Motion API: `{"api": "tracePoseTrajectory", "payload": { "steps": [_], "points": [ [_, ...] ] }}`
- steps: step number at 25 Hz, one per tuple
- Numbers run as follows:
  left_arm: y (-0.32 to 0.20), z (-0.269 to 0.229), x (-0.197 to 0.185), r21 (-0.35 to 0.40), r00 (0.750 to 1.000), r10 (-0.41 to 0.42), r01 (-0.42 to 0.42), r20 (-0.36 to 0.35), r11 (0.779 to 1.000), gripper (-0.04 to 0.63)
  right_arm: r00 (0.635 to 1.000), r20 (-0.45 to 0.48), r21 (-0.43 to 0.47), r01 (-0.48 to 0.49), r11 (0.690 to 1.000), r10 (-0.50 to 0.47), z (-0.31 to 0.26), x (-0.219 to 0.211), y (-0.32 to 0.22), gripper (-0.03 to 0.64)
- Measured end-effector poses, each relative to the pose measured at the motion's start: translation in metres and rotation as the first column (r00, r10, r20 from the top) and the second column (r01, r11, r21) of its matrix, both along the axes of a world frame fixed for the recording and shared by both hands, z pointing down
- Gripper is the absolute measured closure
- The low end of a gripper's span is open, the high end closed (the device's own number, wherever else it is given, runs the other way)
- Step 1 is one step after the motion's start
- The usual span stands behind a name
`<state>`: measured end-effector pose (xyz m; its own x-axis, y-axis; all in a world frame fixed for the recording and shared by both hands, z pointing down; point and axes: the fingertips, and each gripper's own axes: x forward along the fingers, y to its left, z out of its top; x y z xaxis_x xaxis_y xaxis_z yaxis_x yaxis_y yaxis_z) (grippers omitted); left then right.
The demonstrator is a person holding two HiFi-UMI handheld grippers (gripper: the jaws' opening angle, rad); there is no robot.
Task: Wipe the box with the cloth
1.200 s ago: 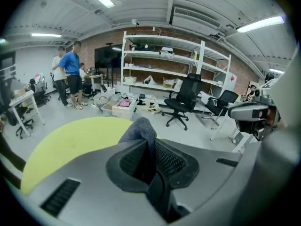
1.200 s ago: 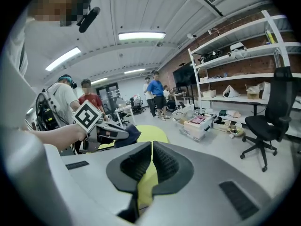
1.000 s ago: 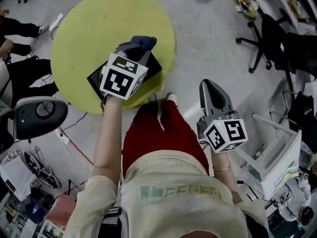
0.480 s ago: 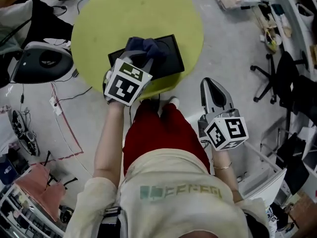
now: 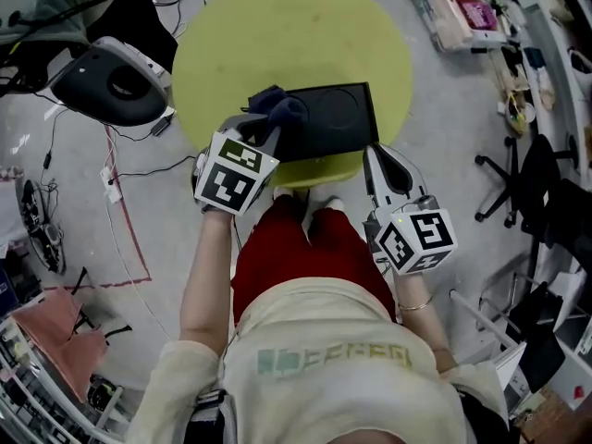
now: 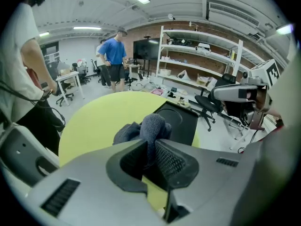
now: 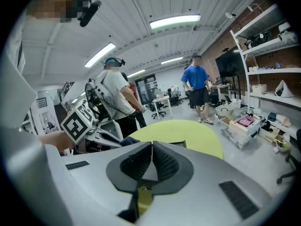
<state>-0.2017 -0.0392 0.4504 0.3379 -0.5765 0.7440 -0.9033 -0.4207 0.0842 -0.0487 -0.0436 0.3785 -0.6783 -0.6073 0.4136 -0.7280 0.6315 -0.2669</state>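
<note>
**Cloth gripped at the left end of a black box on a round surface**

Seen from the head view, a person in red trousers stands at the near edge of a round yellow-green surface. They hold a gripper in each hand. A flat black box lies on the surface close to that near edge, with a circular outline on its lid.

The left gripper is clamped on a dark blue cloth. In the left gripper view, a bunched fold of the cloth is pinched between the two ribbed jaws and rises above them. The box lies just behind the cloth, on the surface. From above, the cloth sits over the left end of the box.

The right gripper is clenched and holds nothing. In the right gripper view its jaws meet with no gap between them. Its tip is just beside the near right corner of the box. Whether it touches the box cannot be told.

A grey rounded device sits on the floor beyond the left edge of the surface. Two people stand in the background, and white shelving lines a brick wall.
</note>
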Motion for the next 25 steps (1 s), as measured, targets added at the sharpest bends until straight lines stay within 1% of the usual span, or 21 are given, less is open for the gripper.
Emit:
{"api": "tracePoseTrajectory", "payload": {
  "steps": [3,6,8,11,13,16,19,21,25],
  "points": [
    [0.011,-0.004,-0.022,0.015,1.0,-0.016,0.016,-0.004,1.0,0.535,1.0,0.006,0.012,0.009,1.0,-0.009,-0.004,-0.023,0.006,0.578],
    [0.021,-0.01,-0.036,0.043,0.999,-0.039,0.039,-0.003,0.998,0.535,1.0,0.009,0.021,0.016,1.0,-0.016,-0.006,-0.031,0.014,0.578],
    [0.025,-0.017,-0.039,0.069,0.998,-0.061,0.06,0.005,0.996,0.535,1.0,0.008,0.025,0.015,1.0,-0.015,-0.007,-0.026,0.018,0.578],
    [0.029,-0.034,-0.037,0.118,0.995,-0.098,0.095,0.019,0.988,0.536,1.0,0.013,0.036,-0.003,0.999,0.002,-0.01,-0.007,0.018,0.578],
    [0.029,-0.048,-0.03,0.149,0.993,-0.122,0.121,-0.002,0.981,0.537,1.0,0.019,0.037,-0.026,0.999,0.025,-0.012,0.01,0.017,0.578],
    [0.024,-0.066,-0.003,0.185,0.99,-0.126,0.137,-0.07,0.973,0.537,0.998,0.021,0.029,-0.057,0.998,0.056,-0.012,0.04,0.021,0.578],
    [0.012,-0.074,0.04,0.205,0.985,-0.091,0.12,-0.146,0.972,0.537,0.995,0.021,0.014,-0.096,0.995,0.095,-0.007,0.074,0.023,0.578],
    [0.001,-0.074,0.072,0.201,0.979,-0.053,0.094,-0.198,0.975,0.537,0.992,0.021,0.007,-0.127,0.992,0.127,-0.004,0.097,0.022,0.578],
    [-0.022,-0.065,0.136,0.178,0.956,0.022,0.032,-0.293,0.984,0.537,0.982,0.017,-0.006,-0.187,0.982,0.187,0.0,0.135,0.021,0.578]
  ]
}}
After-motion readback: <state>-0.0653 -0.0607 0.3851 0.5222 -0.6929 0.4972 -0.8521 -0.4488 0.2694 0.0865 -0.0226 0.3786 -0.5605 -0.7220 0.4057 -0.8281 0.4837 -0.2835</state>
